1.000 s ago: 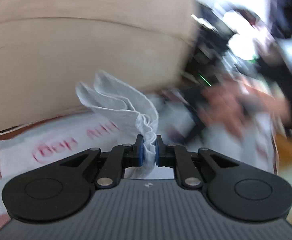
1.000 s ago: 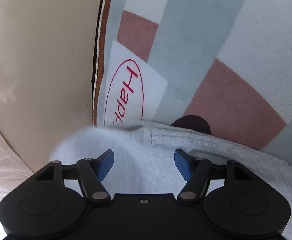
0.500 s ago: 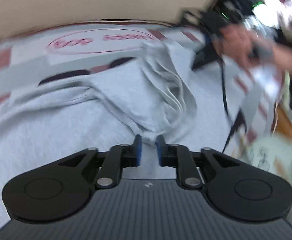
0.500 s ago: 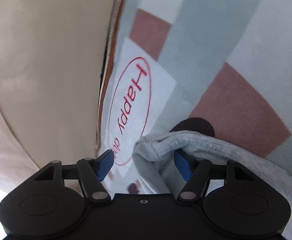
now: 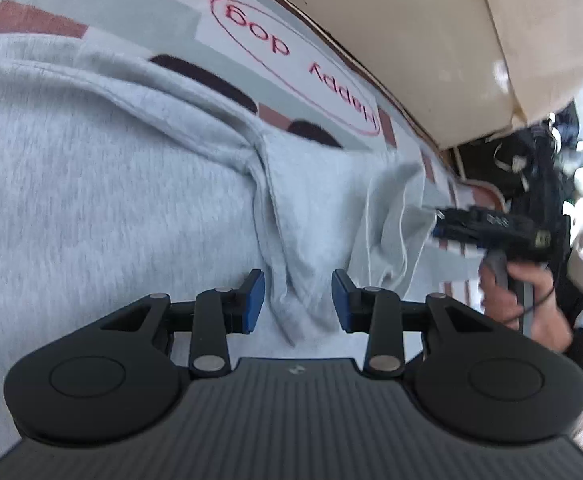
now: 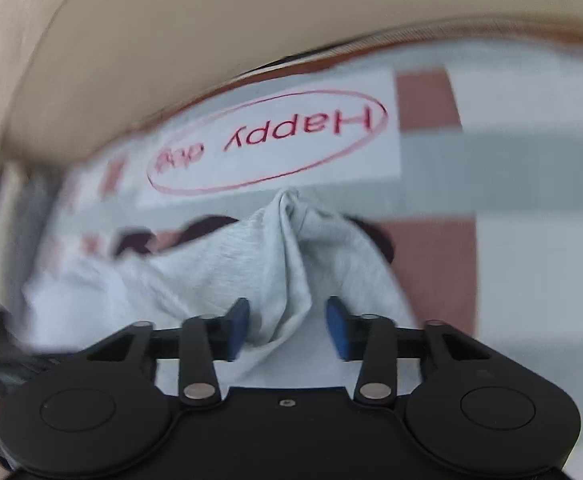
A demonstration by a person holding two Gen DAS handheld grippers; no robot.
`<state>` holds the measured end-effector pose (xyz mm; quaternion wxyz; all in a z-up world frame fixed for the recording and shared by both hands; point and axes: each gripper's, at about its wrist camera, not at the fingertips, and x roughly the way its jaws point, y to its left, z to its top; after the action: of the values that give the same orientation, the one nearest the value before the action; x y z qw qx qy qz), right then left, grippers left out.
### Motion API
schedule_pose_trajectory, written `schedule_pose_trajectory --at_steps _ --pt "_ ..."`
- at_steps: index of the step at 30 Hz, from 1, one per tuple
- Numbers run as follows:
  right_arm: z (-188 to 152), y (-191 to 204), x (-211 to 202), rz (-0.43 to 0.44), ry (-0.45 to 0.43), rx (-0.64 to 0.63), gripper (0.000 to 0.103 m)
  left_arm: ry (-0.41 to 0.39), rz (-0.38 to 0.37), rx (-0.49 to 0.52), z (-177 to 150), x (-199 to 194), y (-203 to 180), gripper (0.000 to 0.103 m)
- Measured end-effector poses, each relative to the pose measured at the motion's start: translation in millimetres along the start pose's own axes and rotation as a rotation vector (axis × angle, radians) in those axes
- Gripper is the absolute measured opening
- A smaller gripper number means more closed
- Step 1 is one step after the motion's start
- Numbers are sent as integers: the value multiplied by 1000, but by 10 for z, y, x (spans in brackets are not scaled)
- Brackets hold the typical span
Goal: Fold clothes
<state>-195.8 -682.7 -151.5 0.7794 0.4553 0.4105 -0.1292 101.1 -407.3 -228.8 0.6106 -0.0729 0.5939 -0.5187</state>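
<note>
Two tools, left (image 5: 297, 300) and right (image 6: 287, 328), gape open astride ridges of a rumpled grey garment (image 5: 91, 184) on a patterned rug (image 6: 491, 168).

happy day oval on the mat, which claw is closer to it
Right. The right claw faces the oval just past a bunched grey garment; the left claw sits farther back.

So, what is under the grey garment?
The grey garment lies on a patterned mat with a red "Happy" oval. The mat beneath the cloth is hidden.
</note>
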Motion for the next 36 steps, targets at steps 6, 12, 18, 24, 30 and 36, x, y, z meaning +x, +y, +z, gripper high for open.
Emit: schedule_pose_trajectory --at_steps 6,12,18,24,30,36 --pt "-78 -164 204 90 -3 335 66 5 10 40 54 59 -60 42" --pt "31 -97 361 26 14 495 67 10 21 80 108 117 -120 43" --pt "174 181 526 -118 65 457 67 73 24 15 142 92 -79 43" --pt "-57 937 728 -407 189 -121 67 60 87 76 170 24 -143 43" --pt "-397 831 456 -431 238 -225 67 43 86 57 199 -16 -100 43" --pt "-520 733 289 -498 242 -270 67 25 81 77 185 -18 -126 43"
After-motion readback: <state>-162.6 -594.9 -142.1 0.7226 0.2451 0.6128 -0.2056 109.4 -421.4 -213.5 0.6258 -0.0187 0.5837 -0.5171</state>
